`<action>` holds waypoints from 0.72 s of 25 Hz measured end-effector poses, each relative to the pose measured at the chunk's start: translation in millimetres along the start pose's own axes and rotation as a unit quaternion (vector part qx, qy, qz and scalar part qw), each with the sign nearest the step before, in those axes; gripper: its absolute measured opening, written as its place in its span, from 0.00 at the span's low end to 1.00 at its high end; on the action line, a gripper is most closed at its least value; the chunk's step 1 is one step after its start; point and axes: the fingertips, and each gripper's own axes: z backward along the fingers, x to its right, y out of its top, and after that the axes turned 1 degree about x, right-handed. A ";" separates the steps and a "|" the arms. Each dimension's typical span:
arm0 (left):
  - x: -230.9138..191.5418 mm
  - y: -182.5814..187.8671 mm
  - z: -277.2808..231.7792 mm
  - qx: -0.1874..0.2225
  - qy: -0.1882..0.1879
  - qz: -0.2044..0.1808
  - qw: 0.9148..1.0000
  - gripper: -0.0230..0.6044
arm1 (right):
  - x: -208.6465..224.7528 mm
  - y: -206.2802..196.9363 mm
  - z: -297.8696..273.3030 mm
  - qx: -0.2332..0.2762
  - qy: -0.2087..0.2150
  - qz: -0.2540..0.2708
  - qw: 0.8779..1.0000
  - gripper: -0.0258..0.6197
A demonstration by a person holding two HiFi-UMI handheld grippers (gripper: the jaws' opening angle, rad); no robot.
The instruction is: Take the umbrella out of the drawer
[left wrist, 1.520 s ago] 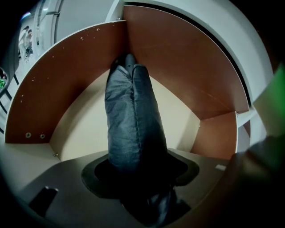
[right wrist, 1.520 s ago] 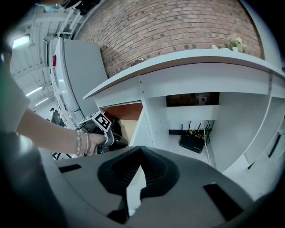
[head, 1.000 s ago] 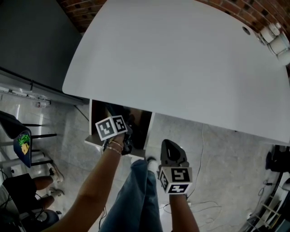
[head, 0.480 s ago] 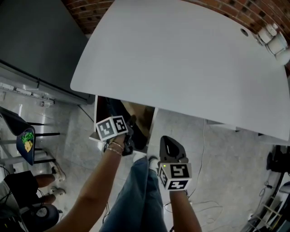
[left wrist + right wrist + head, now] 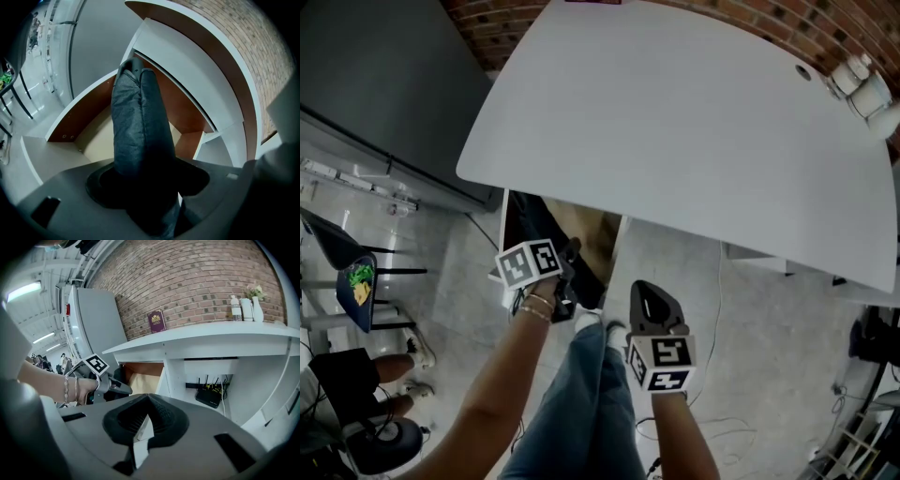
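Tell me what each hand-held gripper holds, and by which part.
Left hand-held gripper grips the folded umbrella near one end; right hand-held gripper holds nothing.

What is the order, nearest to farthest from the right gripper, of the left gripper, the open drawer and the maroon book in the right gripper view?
1. left gripper, close on the left, holding the umbrella.
2. drawer, open under the desk, just behind it.
3. maroon book, up on the desk against the brick wall.

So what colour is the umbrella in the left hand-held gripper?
The umbrella is a dark bluish charcoal, nearly black. It shows best in the left gripper view.
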 end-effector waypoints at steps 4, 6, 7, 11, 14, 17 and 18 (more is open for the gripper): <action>0.9 -1.0 11.2 0.001 0.006 0.003 1.000 0.47 | 0.1 8.6 7.6 0.002 0.002 0.004 1.000 0.03; 1.3 -2.6 17.2 0.000 0.008 0.003 1.000 0.47 | -0.7 14.4 11.4 0.004 0.004 0.008 1.000 0.03; 1.8 -3.2 20.2 0.000 0.008 0.004 1.000 0.47 | -1.1 17.6 12.9 0.005 0.005 0.011 1.000 0.03; 4.2 -4.2 32.5 0.000 0.008 0.014 1.000 0.47 | -3.7 30.8 17.2 0.009 0.006 0.019 1.000 0.03; 5.9 -4.2 42.6 0.000 0.007 0.020 1.000 0.47 | -6.3 41.6 19.5 0.014 0.006 0.020 1.000 0.03; 8.3 -4.7 54.1 -0.001 0.007 0.025 1.000 0.47 | -10.2 54.8 22.7 0.018 0.005 0.016 1.000 0.03; 9.0 -4.3 58.0 0.000 0.007 0.028 1.000 0.47 | -11.9 58.6 23.2 0.019 0.007 0.017 1.000 0.03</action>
